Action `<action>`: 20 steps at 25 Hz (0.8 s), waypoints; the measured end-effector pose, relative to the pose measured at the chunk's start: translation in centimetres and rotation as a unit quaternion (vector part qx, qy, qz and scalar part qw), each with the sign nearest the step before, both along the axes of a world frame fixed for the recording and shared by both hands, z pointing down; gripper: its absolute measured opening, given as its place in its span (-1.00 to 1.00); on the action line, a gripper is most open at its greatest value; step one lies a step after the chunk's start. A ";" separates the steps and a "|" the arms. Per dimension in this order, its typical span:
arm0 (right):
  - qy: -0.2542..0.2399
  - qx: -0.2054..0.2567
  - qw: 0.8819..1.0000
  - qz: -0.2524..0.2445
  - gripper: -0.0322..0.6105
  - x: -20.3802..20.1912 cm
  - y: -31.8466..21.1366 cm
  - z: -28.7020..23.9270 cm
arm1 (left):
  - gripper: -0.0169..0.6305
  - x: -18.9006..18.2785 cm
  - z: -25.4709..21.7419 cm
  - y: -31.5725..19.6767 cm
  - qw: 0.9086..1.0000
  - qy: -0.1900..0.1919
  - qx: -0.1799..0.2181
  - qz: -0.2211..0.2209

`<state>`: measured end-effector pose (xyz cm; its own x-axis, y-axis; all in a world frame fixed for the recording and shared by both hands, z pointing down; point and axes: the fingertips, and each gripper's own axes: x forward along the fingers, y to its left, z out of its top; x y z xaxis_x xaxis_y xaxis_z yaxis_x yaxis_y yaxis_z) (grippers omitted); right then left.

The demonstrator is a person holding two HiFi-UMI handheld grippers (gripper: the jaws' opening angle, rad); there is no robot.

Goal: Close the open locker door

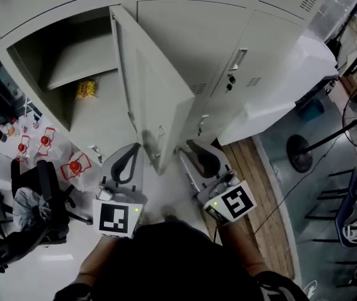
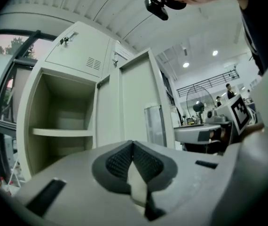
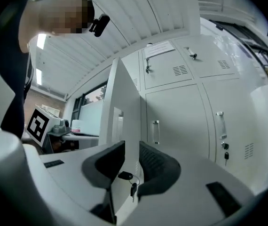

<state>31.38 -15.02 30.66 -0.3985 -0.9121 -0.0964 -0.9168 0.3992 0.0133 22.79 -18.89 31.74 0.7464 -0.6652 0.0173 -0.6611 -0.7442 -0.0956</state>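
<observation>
The grey locker door (image 1: 155,86) stands swung out toward me, next to its open compartment (image 1: 72,61), which has one shelf. My left gripper (image 1: 127,160) is just left of the door's free edge, and its jaws (image 2: 133,144) meet at the tips with nothing held. My right gripper (image 1: 198,157) is just right of that edge. Its jaws stand apart, and the right gripper view (image 3: 131,147) shows the door's edge (image 3: 124,107) and a hanging key (image 3: 132,188) through the gap. No pad visibly presses on the door.
A yellow packet (image 1: 87,90) lies in the open compartment. Shut locker doors (image 1: 191,42) fill the wall to the right. A black office chair (image 1: 37,196) and red-printed bags (image 1: 75,166) are at left. A white table (image 1: 285,86) and a fan base (image 1: 302,153) are at right.
</observation>
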 end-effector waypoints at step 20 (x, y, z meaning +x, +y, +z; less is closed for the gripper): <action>0.039 -0.003 0.915 -0.401 -0.44 -3.5 0.9 -0.7 | -0.95 -4.2 -0.3 3.8 0.977 -0.004 0.017 -0.214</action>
<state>27.92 -14.15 29.98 -0.9452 -0.3246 -0.0362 -0.3263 0.9433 0.0615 18.60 -15.04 31.45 0.3994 -0.9168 -0.0059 -0.9103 -0.3958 -0.1215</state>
